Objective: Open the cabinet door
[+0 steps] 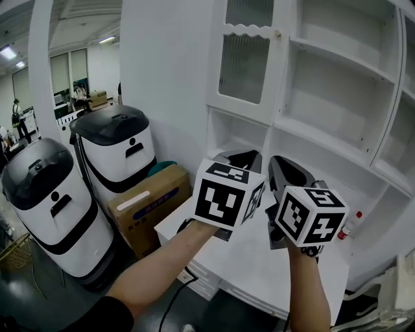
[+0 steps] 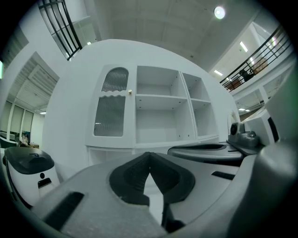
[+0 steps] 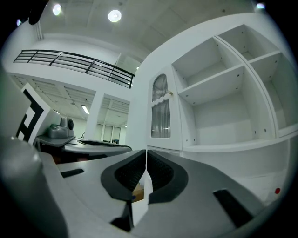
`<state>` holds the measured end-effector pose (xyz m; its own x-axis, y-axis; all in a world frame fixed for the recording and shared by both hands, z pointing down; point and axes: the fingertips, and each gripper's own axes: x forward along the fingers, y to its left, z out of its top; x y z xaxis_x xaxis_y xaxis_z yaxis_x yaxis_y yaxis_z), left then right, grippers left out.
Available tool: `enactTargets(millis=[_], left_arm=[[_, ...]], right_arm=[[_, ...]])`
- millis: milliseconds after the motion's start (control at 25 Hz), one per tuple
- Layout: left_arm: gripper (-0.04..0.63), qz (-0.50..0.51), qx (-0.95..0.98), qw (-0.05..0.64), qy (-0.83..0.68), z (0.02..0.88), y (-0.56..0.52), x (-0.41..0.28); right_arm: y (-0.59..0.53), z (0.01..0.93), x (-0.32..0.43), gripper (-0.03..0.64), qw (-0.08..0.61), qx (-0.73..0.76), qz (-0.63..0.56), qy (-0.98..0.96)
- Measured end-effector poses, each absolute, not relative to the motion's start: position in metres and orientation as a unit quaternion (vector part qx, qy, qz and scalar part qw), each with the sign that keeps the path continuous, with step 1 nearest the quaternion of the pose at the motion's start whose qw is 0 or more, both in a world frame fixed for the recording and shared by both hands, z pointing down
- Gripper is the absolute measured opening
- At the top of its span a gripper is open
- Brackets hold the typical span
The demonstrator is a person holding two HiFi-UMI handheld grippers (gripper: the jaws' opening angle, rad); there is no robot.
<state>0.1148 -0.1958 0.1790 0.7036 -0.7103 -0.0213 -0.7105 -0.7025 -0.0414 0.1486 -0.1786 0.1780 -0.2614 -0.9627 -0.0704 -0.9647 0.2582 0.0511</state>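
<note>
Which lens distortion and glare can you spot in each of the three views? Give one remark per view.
Head view: mild wide-angle bend, so the cabinet door and shelves lean; the light is even. Left gripper view: strong fisheye inside a dark round border, with one ceiling lamp blown out. Right gripper view: same fisheye, shelf edges curve, and two ceiling lamps glare.

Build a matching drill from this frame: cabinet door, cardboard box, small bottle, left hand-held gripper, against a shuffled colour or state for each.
1. cabinet door
2. cardboard box
3. small bottle
4. left hand-held gripper

A. brown
B. jaws together, nothing between them
C. closed
D. red-capped

Pairs: 1-C, 2-A, 3-D, 4-B
</note>
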Motion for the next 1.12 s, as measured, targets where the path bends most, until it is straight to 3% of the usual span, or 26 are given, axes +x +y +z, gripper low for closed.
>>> enactTargets(millis=[1120], left_arm=[[0.012,0.021,-0.929,0.083,0.360,0.125,-0.279,0.148]], right_arm=[[-0.261,0.133,0.173,0.021,0.037,-0.621,0.086,0.778]])
